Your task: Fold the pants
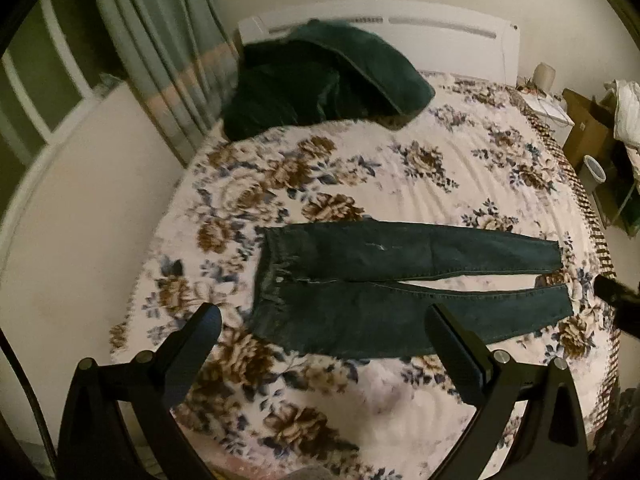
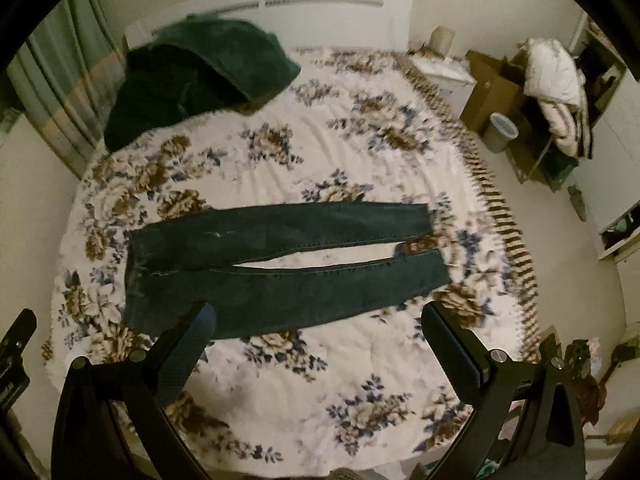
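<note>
A pair of dark blue jeans (image 1: 400,280) lies flat on the flowered bedspread (image 1: 400,168), waistband to the left, both legs stretched to the right with a narrow gap between them. It also shows in the right wrist view (image 2: 280,264). My left gripper (image 1: 324,316) is open and empty, held above the near leg and the waist. My right gripper (image 2: 316,316) is open and empty above the near leg's lower edge. The tip of the right gripper shows at the right edge of the left wrist view (image 1: 616,300).
A heap of dark green clothing (image 1: 320,84) lies at the far left of the bed by the white headboard (image 1: 400,36). Curtains (image 1: 172,60) hang at left. A bin (image 2: 502,130), cardboard boxes (image 2: 488,88) and piled laundry (image 2: 556,80) stand right of the bed.
</note>
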